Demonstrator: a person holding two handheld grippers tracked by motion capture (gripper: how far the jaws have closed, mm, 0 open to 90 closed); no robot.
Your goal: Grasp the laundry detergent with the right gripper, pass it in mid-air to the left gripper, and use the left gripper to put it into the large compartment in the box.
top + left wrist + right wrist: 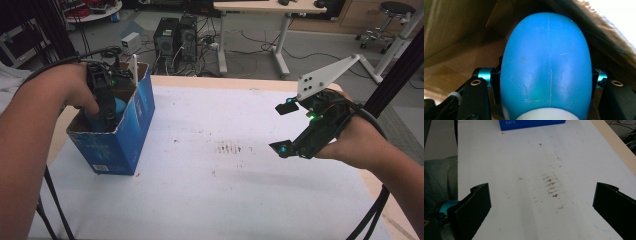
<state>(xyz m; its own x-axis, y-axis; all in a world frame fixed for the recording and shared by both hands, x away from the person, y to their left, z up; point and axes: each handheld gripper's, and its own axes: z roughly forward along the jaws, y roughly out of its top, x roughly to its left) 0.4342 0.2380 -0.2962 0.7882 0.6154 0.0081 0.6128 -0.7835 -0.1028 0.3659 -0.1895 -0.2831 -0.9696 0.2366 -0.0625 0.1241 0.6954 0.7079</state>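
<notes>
A blue cardboard box [135,135] with an open top stands on the left of the table. My left gripper [107,112] reaches down into it, shut on a smooth blue egg-shaped object [121,106]. In the left gripper view the blue object [546,65] sits between the two black fingers [495,82], with a white part at its near end and the box's brown inner walls around it. My right gripper [283,128] hovers over the right half of the table, open, with nothing between its fingers [477,202].
The table is covered with a white sheet [225,200] with brown smudges [232,148] near its middle. A white stick [134,70] pokes up from the box. Beyond the table stand computer towers [175,35], cables and a desk.
</notes>
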